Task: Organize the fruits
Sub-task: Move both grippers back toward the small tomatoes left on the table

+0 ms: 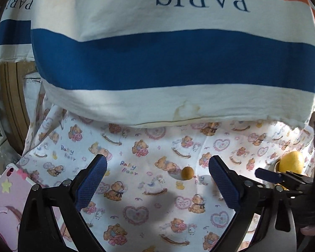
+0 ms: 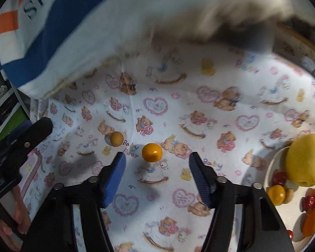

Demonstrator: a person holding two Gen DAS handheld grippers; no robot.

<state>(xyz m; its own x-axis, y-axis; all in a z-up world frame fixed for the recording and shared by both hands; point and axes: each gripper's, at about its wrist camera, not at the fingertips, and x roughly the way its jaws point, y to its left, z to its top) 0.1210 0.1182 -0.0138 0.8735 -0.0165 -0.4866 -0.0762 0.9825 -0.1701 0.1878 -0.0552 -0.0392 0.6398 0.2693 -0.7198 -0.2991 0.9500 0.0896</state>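
Currently both grippers hover over a white cloth [image 2: 157,109] printed with teddy bears, hearts, rocking horses and the words "Baby Bear".

Right gripper [image 2: 157,163]: blue pads apart, nothing between them and nothing touching either pad. A small orange fruit [image 2: 152,152] sits just ahead of the gap, centred between the fingertips, on the cloth. A smaller brownish-yellow ball fruit [image 2: 116,138] lies near it, further left and apart from it.

Right edge of the right wrist view: a white plate [image 2: 272,168] holds a large yellow apple-like fruit [image 2: 305,159], a small yellow-orange fruit [image 2: 276,195], small red fruits [image 2: 279,178], and orange fruits [image 2: 314,221] at the lower right. Exact kinds of the small pieces cannot be told.

Left gripper [image 1: 157,168]: pads spread wide, empty. The brownish ball [image 1: 187,173] lies on the cloth in front of it, nearer its right-hand finger, untouched. The right gripper's fingertip [image 1: 266,175] enters from the right, with the large yellow fruit [image 1: 292,161] behind it.

A striped white, blue and orange fabric [image 1: 174,63] lettered "PARIS" fills the upper part of both views. A pink tablet case [image 1: 8,191] with a star lies at the lower left of the cloth
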